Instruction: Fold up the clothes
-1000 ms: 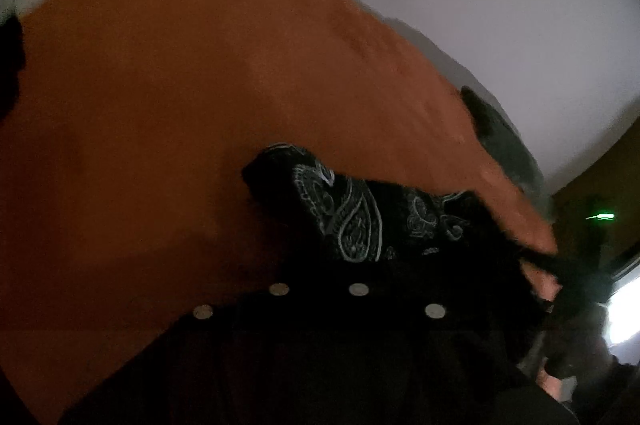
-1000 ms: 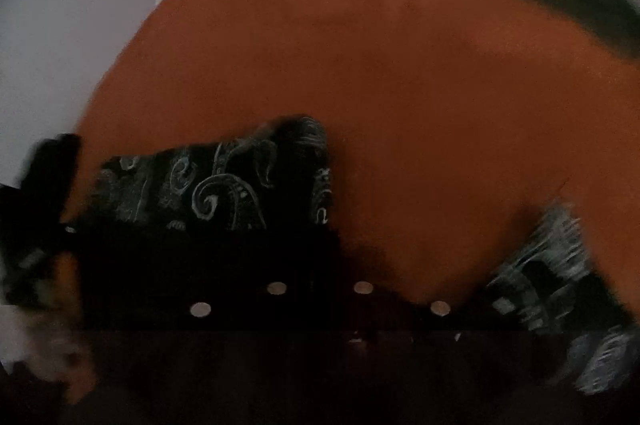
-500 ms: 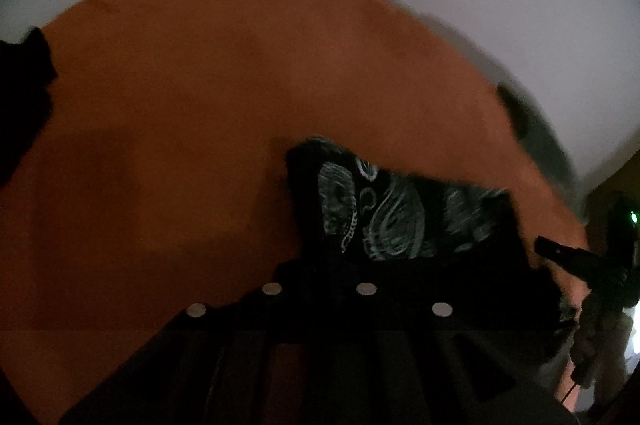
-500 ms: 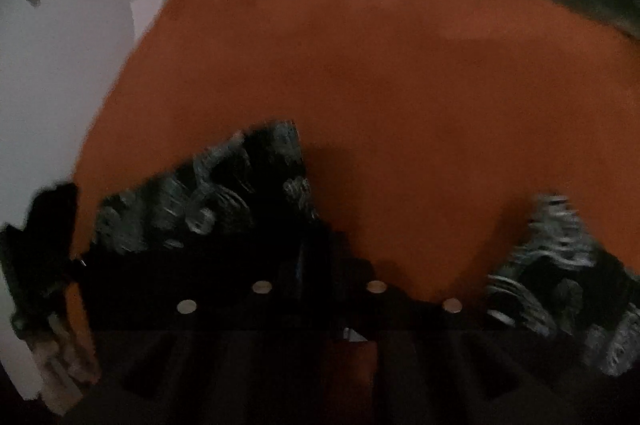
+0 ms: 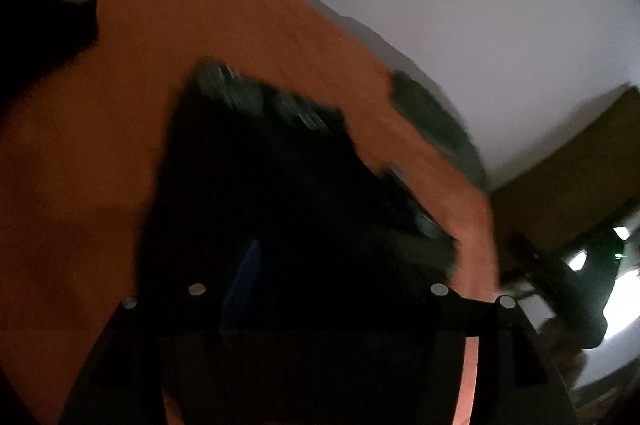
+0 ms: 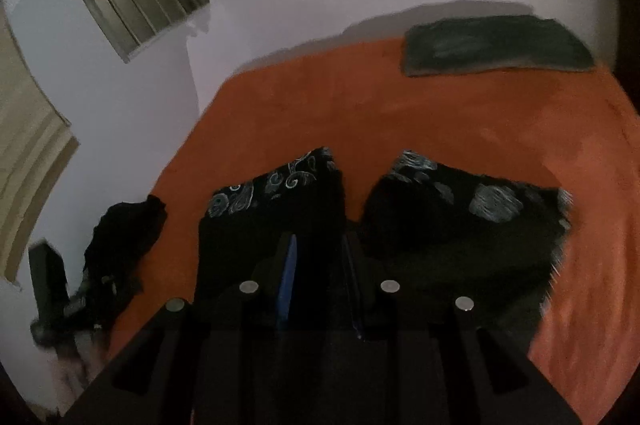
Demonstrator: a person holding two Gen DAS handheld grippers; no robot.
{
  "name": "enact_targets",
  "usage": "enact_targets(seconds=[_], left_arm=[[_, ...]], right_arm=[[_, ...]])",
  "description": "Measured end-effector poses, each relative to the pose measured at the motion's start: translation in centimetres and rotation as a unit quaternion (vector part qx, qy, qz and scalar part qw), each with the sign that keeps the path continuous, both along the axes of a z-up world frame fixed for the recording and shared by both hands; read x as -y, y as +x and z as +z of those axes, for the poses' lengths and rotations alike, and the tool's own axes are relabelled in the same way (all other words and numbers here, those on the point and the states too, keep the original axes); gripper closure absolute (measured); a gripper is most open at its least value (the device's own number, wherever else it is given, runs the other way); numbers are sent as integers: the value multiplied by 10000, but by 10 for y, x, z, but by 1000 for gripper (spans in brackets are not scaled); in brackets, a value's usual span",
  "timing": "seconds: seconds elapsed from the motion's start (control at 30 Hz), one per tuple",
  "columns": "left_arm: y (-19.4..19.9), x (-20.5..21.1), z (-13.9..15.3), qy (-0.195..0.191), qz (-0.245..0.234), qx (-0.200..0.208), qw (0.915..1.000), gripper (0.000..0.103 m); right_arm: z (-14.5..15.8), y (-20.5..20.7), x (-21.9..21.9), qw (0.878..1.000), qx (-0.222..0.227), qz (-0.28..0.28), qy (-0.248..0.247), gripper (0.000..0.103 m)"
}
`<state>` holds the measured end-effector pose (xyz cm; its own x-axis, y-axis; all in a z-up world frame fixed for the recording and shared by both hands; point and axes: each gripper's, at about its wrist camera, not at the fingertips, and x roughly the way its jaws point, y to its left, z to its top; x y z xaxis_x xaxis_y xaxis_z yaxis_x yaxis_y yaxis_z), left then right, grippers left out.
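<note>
Where orange bedding [image 6: 400, 113] spreads, paisley garment [image 6: 280, 185] between both parted tongs [image 6: 320, 289].

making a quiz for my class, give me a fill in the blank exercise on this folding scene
1. The black paisley-printed cloth lies on a bed cover coloured ____.
2. The flat dark green folded cloth lies at the bed's far edge, next to the ____.
3. High on the wall there is a barred ____.
4. The blue pads of the right claw stand ____ with black cloth between them.

Missing words: orange; wall; window; apart
</note>
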<state>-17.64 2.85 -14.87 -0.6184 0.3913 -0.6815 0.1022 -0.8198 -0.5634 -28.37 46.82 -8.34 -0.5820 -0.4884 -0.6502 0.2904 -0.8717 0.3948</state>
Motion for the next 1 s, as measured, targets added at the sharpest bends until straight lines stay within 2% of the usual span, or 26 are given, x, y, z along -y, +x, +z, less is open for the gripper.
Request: enact_targets(seconds=[0.07,0.1,0.2,0.33,0.43,0.63,0.77,0.87,1.0], left_arm=[[37,-27,-10,226,-75,10,9997,38],[49,-45,-20,126,-159,168,9997,38],[59,-75,-34,-75,-500,458,9977,38],[75,-109,-39,-581,-923,358,9934,38],[74,-126,-40,-911,-1108,301,9892,38],[69,-135,-39,-907,-1239,324,9876,38],[67,-132,-44,-895,-1178,401,9882,38],[66,-130,-48,-886,-1132,460,9886,38],[63,-127,-54,-873,-1070,538,9890,38]], right_arm=[[6,36,-16,9997,-137,-181,-105,81],[8,51,-26,9994,-125,-261,-212,81],[2,79,-50,9971,362,-249,-614,80],[-22,107,-61,9976,571,-331,-223,80],[-43,121,-70,9959,763,-461,-146,80],[-109,143,-95,9870,1357,-827,-258,80],[-142,146,-116,9773,1729,-1151,-407,80],[-151,143,-128,9714,1876,-1316,-616,80],[-155,141,-134,9694,1903,-1421,-625,80]])
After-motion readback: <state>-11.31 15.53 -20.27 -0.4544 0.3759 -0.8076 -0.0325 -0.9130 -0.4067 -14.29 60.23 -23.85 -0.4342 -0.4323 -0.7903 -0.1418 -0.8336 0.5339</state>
